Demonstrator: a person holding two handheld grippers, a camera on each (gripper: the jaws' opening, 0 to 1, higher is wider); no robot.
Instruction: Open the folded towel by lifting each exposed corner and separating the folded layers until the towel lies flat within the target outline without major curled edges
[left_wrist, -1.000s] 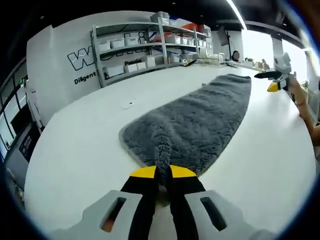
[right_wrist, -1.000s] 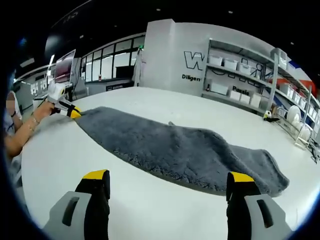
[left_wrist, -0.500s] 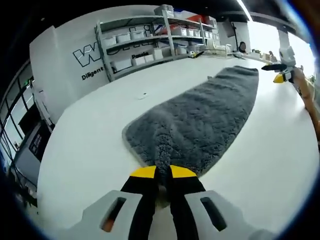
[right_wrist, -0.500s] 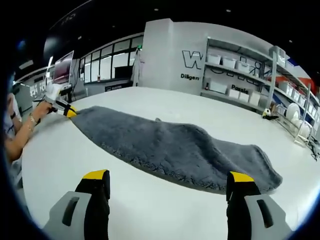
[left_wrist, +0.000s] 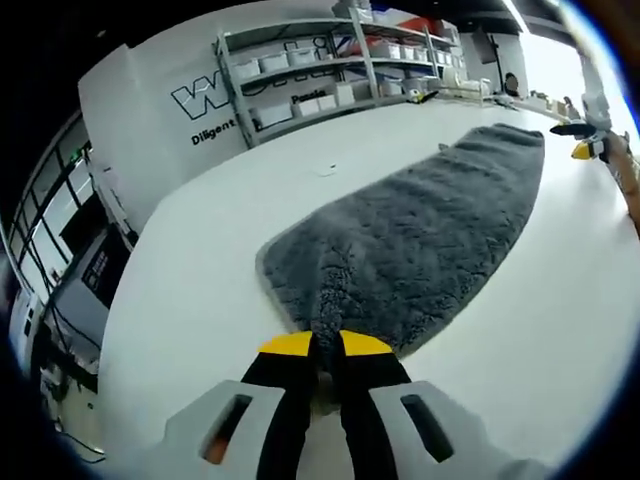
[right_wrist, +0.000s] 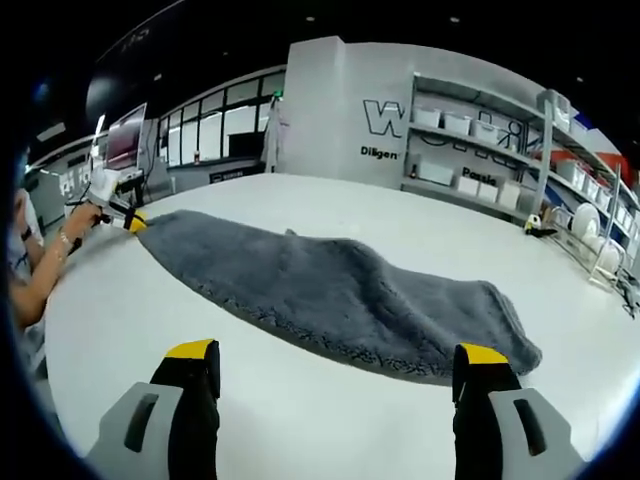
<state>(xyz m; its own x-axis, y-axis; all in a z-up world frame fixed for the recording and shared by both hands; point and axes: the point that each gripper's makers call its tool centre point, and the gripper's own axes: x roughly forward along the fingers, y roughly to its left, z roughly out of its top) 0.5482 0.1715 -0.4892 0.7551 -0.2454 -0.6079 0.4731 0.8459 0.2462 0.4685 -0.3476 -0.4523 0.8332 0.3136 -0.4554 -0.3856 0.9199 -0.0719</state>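
Note:
The grey fluffy towel (left_wrist: 430, 225) lies stretched out long on the white table (left_wrist: 200, 250). My left gripper (left_wrist: 325, 348) is shut on its near corner, and the pile bunches up between the yellow-tipped jaws. In the right gripper view the towel (right_wrist: 330, 290) runs from far left to right, a little beyond my right gripper (right_wrist: 335, 355), whose jaws stand wide open with nothing between them. The left gripper (right_wrist: 130, 221) shows there at the towel's far left end, held by a person's hand (right_wrist: 75, 225). The right gripper (left_wrist: 577, 140) hangs near the towel's far end.
Metal shelves with white bins (left_wrist: 330, 70) stand along the back wall beside large lettering (right_wrist: 390, 120). A small object (left_wrist: 325, 170) lies on the table left of the towel. A rack of dishes (right_wrist: 595, 245) sits at the table's right. The person's forearm (right_wrist: 40, 270) rests at the left edge.
The left gripper has pulled the towel along the table by its corner; in the right gripper view the towel's right end has slid leftward. The right gripper has stayed still and open.

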